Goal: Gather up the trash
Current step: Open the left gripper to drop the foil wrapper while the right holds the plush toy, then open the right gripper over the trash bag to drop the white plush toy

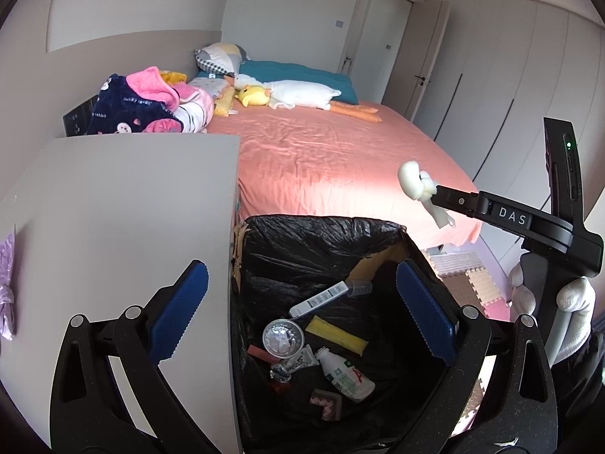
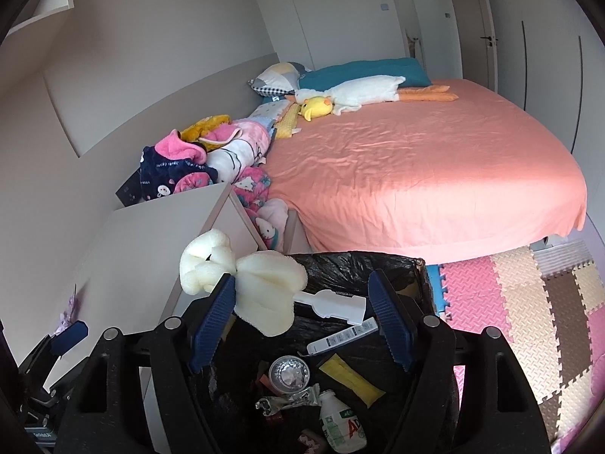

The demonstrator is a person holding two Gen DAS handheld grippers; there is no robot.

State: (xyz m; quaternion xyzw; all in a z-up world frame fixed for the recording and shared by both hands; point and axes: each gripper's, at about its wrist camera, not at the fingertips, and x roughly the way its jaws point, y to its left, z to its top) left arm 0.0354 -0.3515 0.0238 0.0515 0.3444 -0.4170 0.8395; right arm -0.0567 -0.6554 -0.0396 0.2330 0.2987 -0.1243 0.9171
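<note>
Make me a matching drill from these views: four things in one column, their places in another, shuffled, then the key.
Things
1. foam sponge brush
2. yellow duck toy
3. small white bottle
4. purple bag

Places
A. on the pink bed
B. at the bottom of the black-lined bin
C. on the grey cabinet top
D. between the right gripper fingers, over the bin

Pairs: 1-D, 2-A, 3-B, 4-C

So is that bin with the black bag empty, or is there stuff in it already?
Not empty, and far from full. The bin holds a small bottle, a yellow packet, a round foil lid and scraps at the bottom.
</note>
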